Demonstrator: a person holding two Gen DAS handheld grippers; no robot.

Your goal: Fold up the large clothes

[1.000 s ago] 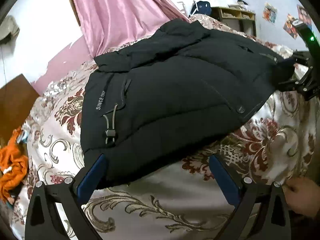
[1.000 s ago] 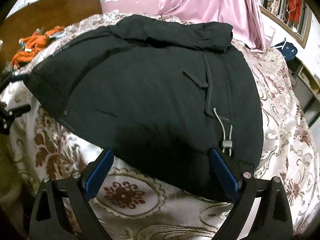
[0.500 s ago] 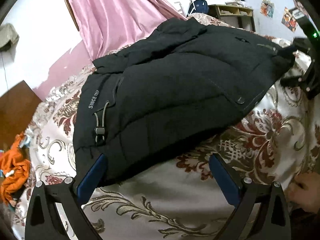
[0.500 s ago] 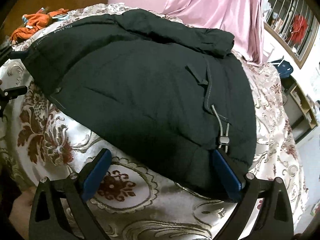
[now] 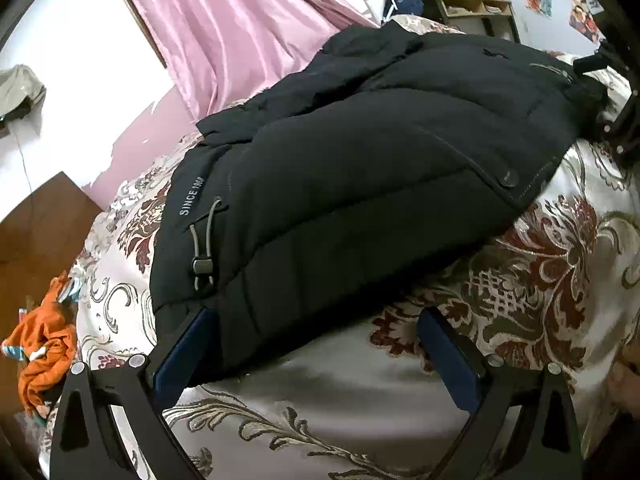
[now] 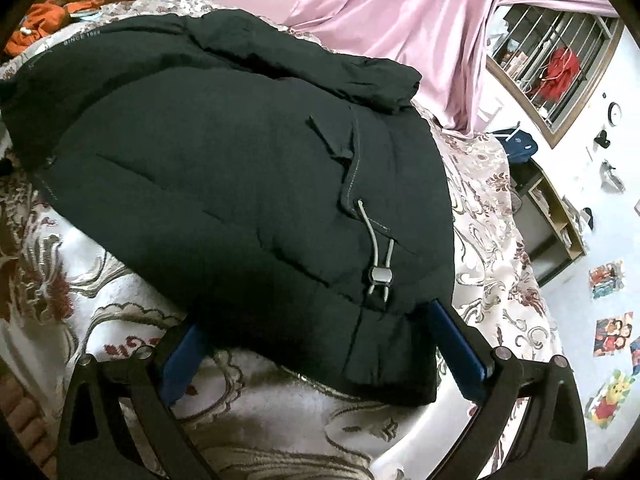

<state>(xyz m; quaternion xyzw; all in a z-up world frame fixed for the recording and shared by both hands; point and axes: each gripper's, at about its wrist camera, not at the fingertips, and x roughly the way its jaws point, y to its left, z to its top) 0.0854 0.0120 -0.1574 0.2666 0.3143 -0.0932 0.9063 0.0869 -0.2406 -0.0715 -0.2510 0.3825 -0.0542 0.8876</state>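
Note:
A large black padded jacket (image 5: 360, 168) lies spread on a bed, hem towards me, with a grey drawcord and toggle at each hem corner. It also shows in the right wrist view (image 6: 224, 184). My left gripper (image 5: 316, 356) is open at the jacket's left hem corner; its left pad (image 5: 184, 352) sits against the hem and the corner lies between the pads. My right gripper (image 6: 320, 356) is open around the right hem corner, whose fabric lies between the pads. The right gripper also shows at the far right of the left wrist view (image 5: 616, 92).
The bed cover (image 5: 540, 264) is cream satin with dark red floral patterns. A pink curtain (image 5: 240, 28) hangs behind the bed. Orange clothes (image 5: 44, 352) lie at the left. A wooden shelf (image 6: 556, 216) stands by the right wall.
Both grippers have moved forward onto the hem, so the jacket's corners now lie between the open pads. The right wrist view has swung to the right.

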